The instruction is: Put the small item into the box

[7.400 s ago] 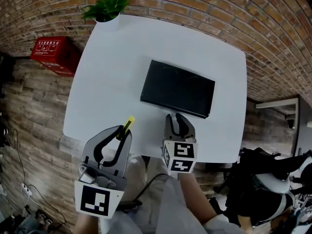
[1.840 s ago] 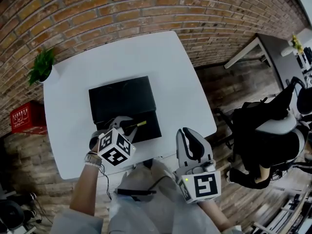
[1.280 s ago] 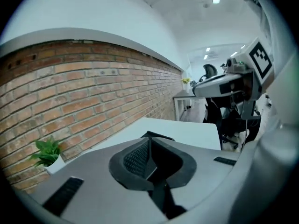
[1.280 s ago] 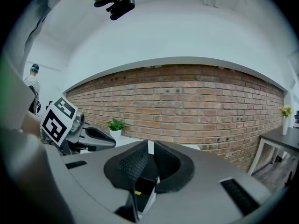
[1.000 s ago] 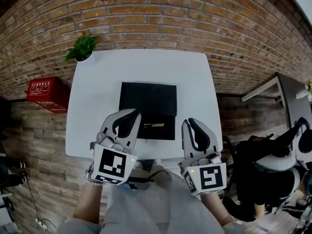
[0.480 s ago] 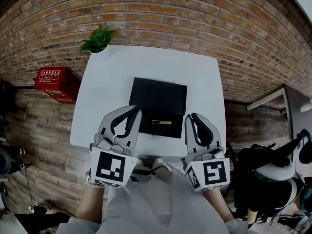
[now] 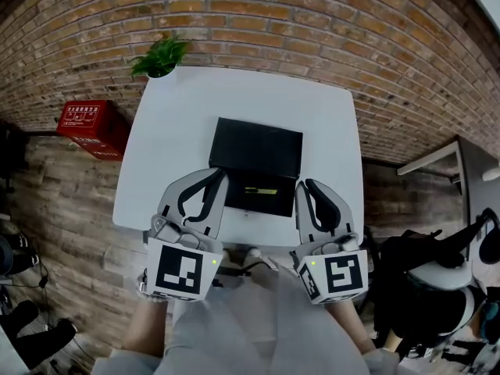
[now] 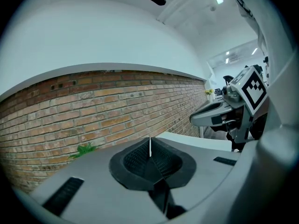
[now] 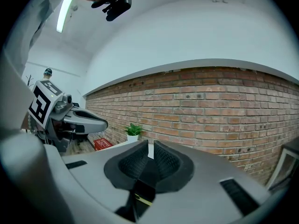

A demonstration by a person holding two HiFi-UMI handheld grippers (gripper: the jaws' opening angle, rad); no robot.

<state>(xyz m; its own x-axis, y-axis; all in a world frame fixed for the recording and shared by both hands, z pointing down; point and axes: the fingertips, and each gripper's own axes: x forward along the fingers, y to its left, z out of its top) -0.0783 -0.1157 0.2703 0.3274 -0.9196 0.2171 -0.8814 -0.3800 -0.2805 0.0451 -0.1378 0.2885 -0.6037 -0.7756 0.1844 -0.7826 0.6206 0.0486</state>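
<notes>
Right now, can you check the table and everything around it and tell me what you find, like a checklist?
Surface: white table, mostly bare.
Job's things: black box lies open mid-table; small yellow item lies inside its near half.
Clutter: potted plant on the far left corner.
Grippers: left gripper and right gripper are held by the table's near edge, jaws together, holding nothing.
Cables: nothing seen.
Surroundings: brick wall behind, red crate on the floor at left, black chair at right.
</notes>
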